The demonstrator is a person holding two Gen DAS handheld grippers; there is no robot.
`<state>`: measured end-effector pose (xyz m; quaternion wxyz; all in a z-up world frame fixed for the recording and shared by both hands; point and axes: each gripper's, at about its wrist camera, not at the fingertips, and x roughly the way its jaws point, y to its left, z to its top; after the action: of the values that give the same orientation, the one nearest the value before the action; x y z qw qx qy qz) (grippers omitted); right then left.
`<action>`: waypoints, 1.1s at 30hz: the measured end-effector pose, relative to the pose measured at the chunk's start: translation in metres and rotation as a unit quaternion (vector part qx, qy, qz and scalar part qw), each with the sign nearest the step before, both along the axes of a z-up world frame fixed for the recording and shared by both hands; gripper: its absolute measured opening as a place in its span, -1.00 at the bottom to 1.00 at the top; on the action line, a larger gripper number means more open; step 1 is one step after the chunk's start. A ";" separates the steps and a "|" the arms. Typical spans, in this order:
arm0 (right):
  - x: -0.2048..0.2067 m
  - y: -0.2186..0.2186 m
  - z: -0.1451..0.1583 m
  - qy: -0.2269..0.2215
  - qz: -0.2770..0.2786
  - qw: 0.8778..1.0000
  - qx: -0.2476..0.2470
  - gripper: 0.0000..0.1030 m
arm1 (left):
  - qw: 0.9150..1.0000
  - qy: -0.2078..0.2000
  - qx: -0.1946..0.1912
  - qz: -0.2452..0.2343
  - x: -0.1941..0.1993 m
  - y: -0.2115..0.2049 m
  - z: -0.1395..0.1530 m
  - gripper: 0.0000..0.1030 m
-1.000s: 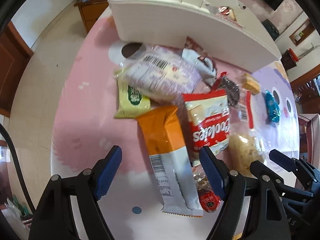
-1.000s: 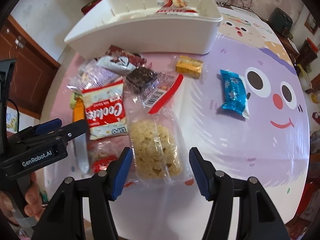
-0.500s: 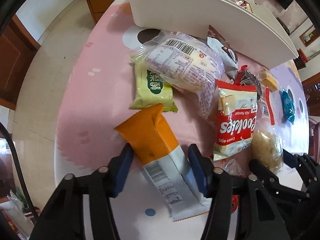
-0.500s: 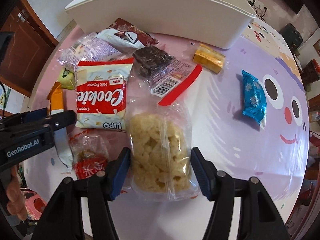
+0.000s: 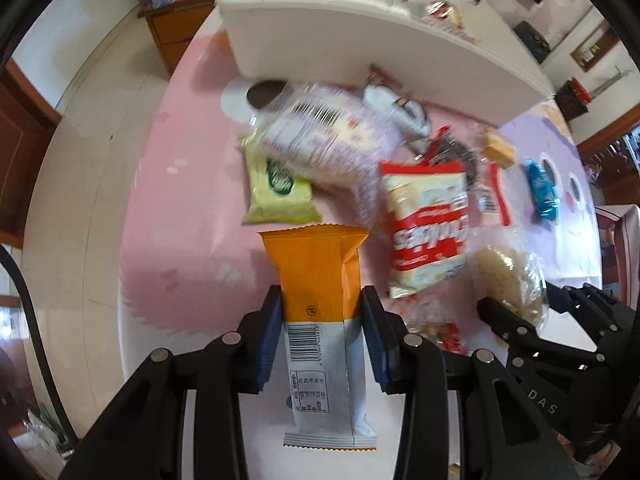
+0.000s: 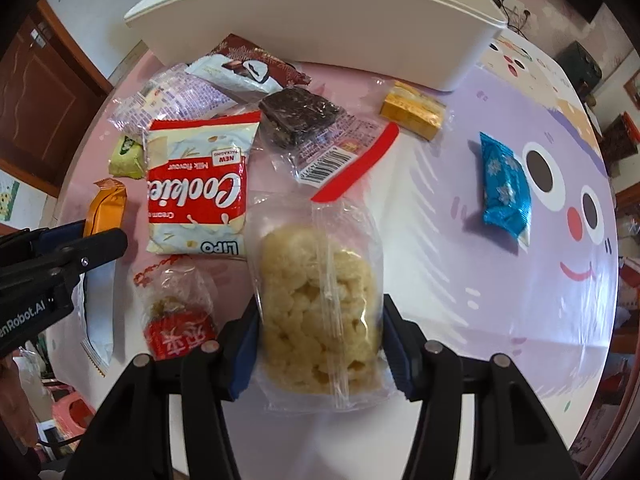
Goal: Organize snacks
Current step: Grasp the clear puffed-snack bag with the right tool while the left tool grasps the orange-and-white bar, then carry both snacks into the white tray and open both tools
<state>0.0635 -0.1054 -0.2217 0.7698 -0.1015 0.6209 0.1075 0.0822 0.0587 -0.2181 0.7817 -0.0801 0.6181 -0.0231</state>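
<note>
My left gripper has just been closing and now pinches the orange-and-white wafer bar across its middle, lengthwise on the pink surface. It looks light and stiff but crushable, with a slick wrapper, so I judge a gentle mid-body hold best. My right gripper has been narrowing too; its pads bracket the clear bag of puffed snacks, touching the film at most. That bag seems light, soft and brittle inside, so I would take it low across the filled part. The white bin waits behind.
</note>
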 end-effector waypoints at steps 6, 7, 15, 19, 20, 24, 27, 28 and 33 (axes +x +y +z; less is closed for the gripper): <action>-0.007 -0.016 0.039 -0.014 -0.006 0.999 0.032 0.07 | 0.999 -0.038 -0.004 -0.015 0.005 -0.005 0.052 -0.28; -0.008 -0.016 0.048 -0.019 -0.007 0.999 0.038 0.07 | 0.999 -0.044 -0.003 -0.017 0.007 -0.005 0.060 -0.28; -0.004 -0.008 0.110 -0.071 -0.001 0.994 0.081 0.07 | 0.996 -0.081 0.008 -0.036 0.022 -0.019 0.118 -0.27; 0.006 0.000 0.137 -0.099 0.001 0.990 0.097 0.07 | 0.995 -0.092 0.011 -0.040 0.027 -0.018 0.141 -0.27; 0.008 0.001 0.145 -0.103 0.001 0.989 0.102 0.07 | 0.994 -0.098 0.010 -0.041 0.028 -0.018 0.148 -0.27; 0.020 0.001 0.169 -0.118 -0.005 0.986 0.122 0.07 | 0.992 -0.117 0.010 -0.044 0.035 -0.018 0.173 -0.27; 0.022 0.004 0.188 -0.134 -0.006 0.983 0.126 0.08 | 0.990 -0.130 0.013 -0.045 0.045 -0.018 0.189 -0.27; 0.024 0.004 0.193 -0.139 -0.005 0.982 0.127 0.08 | 0.989 -0.137 0.015 -0.045 0.050 -0.017 0.196 -0.27; 0.041 0.004 0.214 -0.156 -0.007 0.977 0.142 0.08 | 0.985 -0.164 0.027 -0.042 0.070 -0.016 0.224 -0.26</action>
<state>0.1045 -0.1019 -0.0074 0.8645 -0.0025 0.4722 0.1721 0.1519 0.0430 0.0062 0.8729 -0.0281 0.4844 -0.0516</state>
